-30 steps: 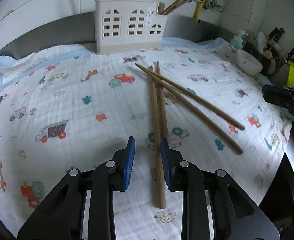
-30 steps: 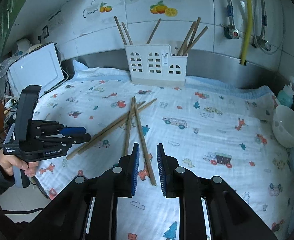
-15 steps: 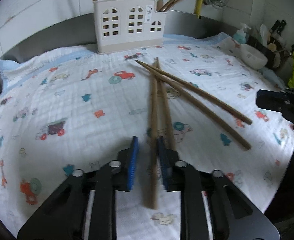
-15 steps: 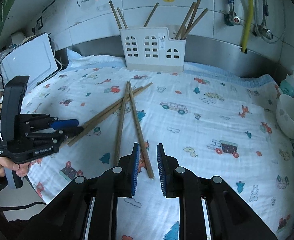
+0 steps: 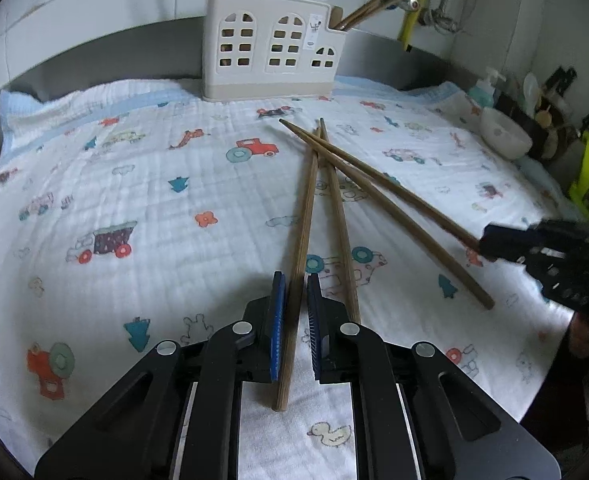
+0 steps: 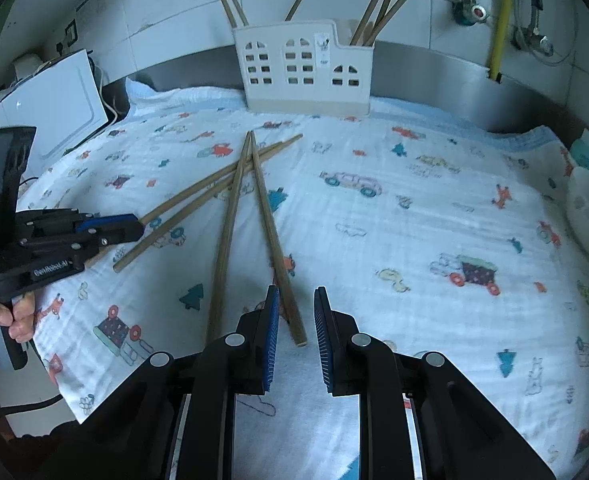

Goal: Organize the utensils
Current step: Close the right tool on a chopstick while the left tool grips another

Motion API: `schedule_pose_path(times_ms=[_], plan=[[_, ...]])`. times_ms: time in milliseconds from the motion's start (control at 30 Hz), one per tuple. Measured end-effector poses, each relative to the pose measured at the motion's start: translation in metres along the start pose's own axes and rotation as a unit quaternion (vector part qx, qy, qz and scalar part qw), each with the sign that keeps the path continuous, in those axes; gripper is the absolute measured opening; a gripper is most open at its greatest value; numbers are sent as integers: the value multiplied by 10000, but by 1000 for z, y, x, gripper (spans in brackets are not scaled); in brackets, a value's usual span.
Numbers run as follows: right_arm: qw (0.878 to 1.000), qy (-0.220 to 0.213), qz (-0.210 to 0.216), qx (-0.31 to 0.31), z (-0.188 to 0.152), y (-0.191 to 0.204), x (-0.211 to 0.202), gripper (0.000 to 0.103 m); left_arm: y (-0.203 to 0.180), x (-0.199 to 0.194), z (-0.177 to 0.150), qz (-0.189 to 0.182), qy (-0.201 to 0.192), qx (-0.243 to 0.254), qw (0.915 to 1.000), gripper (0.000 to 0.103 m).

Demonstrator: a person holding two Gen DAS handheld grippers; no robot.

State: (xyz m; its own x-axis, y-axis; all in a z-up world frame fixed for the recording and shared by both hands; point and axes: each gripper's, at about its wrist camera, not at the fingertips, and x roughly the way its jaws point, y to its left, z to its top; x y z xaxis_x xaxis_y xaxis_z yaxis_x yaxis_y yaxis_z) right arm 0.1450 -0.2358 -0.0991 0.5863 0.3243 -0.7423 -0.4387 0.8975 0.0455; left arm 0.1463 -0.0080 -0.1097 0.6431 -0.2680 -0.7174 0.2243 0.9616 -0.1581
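Wooden chopsticks, four of them, are fanned out on the printed cloth (image 5: pixel 142 184), crossing near their far tips. I've got the left gripper (image 5: pixel 293 320) around the near end of one chopstick (image 5: pixel 300 248). Its jaws have just been closing, and the stick now sits between the blue pads, which look snug on it, so I'd call that a grip. My right gripper (image 6: pixel 296 332) is slightly parted with nothing clamped; the butt of a second chopstick (image 6: pixel 272 232) lies just in front of its left pad, not between the two.

The white holder (image 5: pixel 268 46) stands at the back of the cloth against the wall, already with sticks in its outer slots, well apart from where I'm working.

My worries:

- I'm holding the stick right at its end, so the long free part could swing or pivot in the pads once I lift.
- Its far tip lies in the crossed bunch, touching the others. I can't tell which stick is on top, so lifting may drag the neighbours around.
- The right gripper sits off to one side of its stick, and closing there would probably just nudge it away.
- The cloth is soft, so pads pressing down could pinch fabric.
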Motion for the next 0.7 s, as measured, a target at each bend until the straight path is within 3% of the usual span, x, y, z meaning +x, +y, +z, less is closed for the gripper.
schedule_pose_path(times_ms=[233, 433, 700], plan=[[9996, -69, -179, -221, -1, 6, 5, 17, 0, 0, -2, -36, -37, -62, 10000, 12], [9981, -128, -377, -467, -1, 16, 5, 7, -5, 2, 0, 183, -40, 124, 9997, 9], [9978, -514, -332, -260, 11, 12, -28, 6, 4, -13, 10, 86, -193, 84, 9997, 8]])
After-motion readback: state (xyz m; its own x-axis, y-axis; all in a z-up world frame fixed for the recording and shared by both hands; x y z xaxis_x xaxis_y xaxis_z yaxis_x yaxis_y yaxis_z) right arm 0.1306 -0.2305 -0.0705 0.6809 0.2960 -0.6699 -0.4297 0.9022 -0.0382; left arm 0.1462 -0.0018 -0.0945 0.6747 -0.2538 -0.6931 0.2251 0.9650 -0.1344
